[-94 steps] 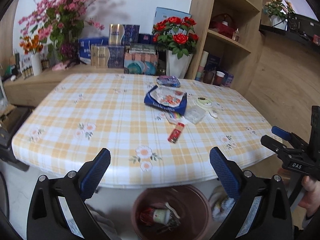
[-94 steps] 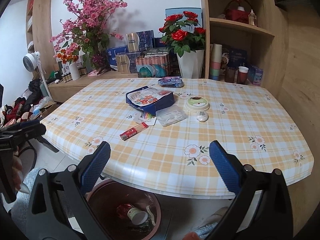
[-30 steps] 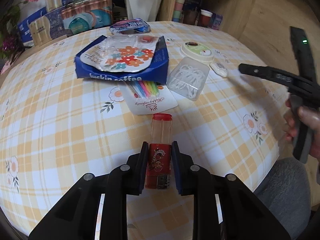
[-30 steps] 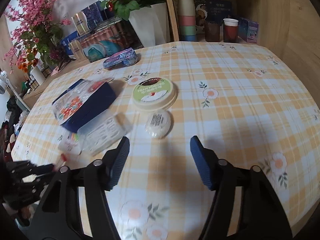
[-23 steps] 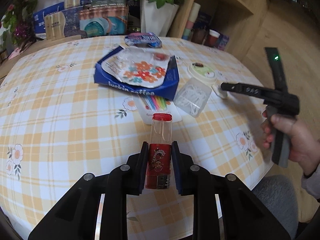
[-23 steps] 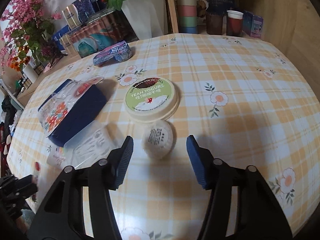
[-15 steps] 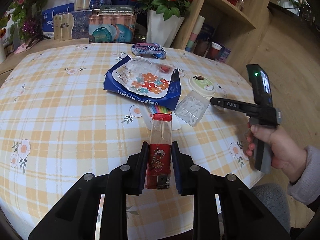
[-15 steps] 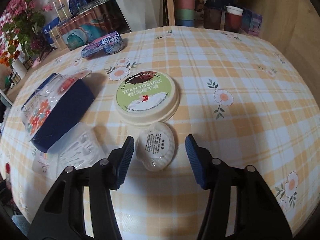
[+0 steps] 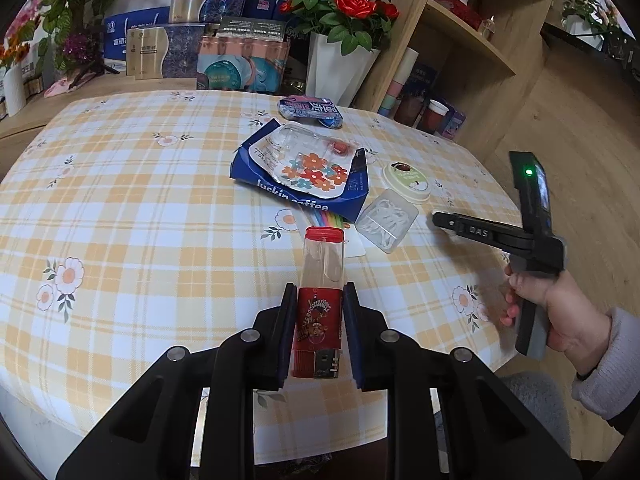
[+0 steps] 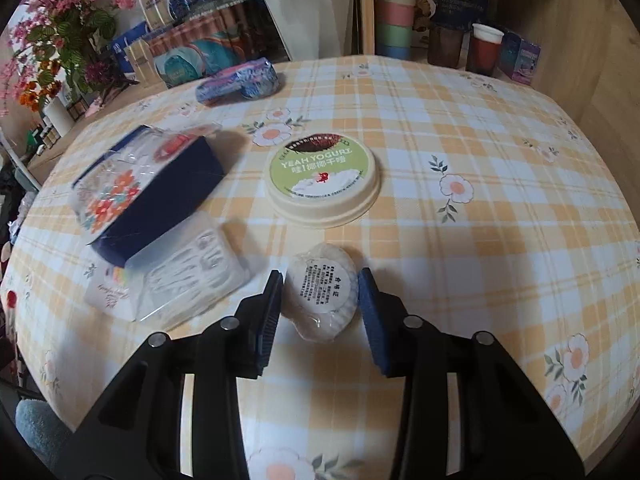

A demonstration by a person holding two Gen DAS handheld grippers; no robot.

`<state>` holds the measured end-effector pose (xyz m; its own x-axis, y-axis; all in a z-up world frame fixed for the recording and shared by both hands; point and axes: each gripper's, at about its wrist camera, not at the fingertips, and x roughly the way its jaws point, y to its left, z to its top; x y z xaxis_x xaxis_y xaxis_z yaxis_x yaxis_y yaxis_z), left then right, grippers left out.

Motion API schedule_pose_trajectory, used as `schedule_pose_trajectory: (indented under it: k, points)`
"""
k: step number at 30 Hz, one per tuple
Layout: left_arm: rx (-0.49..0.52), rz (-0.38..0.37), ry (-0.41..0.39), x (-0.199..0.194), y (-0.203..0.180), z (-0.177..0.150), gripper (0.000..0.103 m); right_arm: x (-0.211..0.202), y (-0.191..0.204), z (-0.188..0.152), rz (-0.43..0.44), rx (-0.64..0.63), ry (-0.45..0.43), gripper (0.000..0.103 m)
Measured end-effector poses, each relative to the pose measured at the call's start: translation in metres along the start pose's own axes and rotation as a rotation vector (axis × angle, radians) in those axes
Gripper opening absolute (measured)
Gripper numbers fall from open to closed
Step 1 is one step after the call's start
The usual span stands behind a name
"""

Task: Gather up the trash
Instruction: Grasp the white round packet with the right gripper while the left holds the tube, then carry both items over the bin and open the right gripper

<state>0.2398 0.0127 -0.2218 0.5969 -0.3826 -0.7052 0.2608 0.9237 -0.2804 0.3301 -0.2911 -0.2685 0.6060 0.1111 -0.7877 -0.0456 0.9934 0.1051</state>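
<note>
Left wrist view: the left hand-held gripper (image 9: 317, 328) is clenched on a clear tube with a red cap and red label (image 9: 320, 300), gripped at the labelled end, the capped end pointing forward above the checked counter (image 9: 140, 200). Beyond the tube lie a card of coloured sticks (image 9: 326, 220), a blue coffee bag (image 9: 300, 184) topped by a flower-printed clear tray (image 9: 308, 160), a clear plastic box (image 9: 386, 220), a yogurt lid (image 9: 406, 178) and a blue-pink wrapper (image 9: 311, 110) at the far edge. Only this view shows the right hand-held gripper (image 9: 438, 220) from outside, held side-on in the person's hand (image 9: 536, 300) over the right edge of the counter, a green light lit on its body; its jaw gap cannot be read from here. A white vase of red roses (image 9: 340, 60) and a wooden shelf unit (image 9: 460, 40) stand behind.

Right wrist view: the right hand-held gripper (image 10: 320, 312) is released, its pads flanking a small round white packet (image 10: 322, 294) with a printed label that lies on the counter (image 10: 500, 220). The left pad sits just beside the packet; the right pad stands slightly apart from it. This view alone shows that packet, hidden in the other. The yogurt lid (image 10: 324, 184) lies just beyond it, the clear plastic box (image 10: 192, 276) to the left, overlapping the card of coloured sticks (image 10: 108, 288), with the blue coffee bag (image 10: 160, 196) behind. Stacked cups (image 10: 394, 20) stand at the shelf.
</note>
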Motion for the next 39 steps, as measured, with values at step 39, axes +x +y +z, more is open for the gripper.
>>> schedule_pose_trajectory:
  k: [39]
  points:
    - [-0.006,0.003,-0.157,-0.154,-0.021,-0.074,0.023,-0.201,0.099,-0.14,0.311,-0.157,-0.271,0.041]
